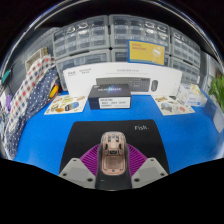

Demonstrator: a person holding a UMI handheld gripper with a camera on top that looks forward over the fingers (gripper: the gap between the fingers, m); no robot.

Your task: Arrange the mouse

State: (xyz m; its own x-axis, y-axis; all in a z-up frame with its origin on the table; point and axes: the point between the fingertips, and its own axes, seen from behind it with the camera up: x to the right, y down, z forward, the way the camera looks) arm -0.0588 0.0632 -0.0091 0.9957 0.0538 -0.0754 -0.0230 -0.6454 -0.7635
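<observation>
- The gripper (112, 165) is clamping a pinkish-beige mouse (112, 152) between its purple pads (94, 158).
- The mouse is hovering over a black mat (150, 130) on the blue table (45, 135).
- A black box (110, 96) is sitting beyond it.

One word, "Fish.", was printed in white on the dark mat (112, 128), at about two o'clock from the gripper's fingers. Print on the boxes at twelve o'clock beyond it could not be read.
</observation>
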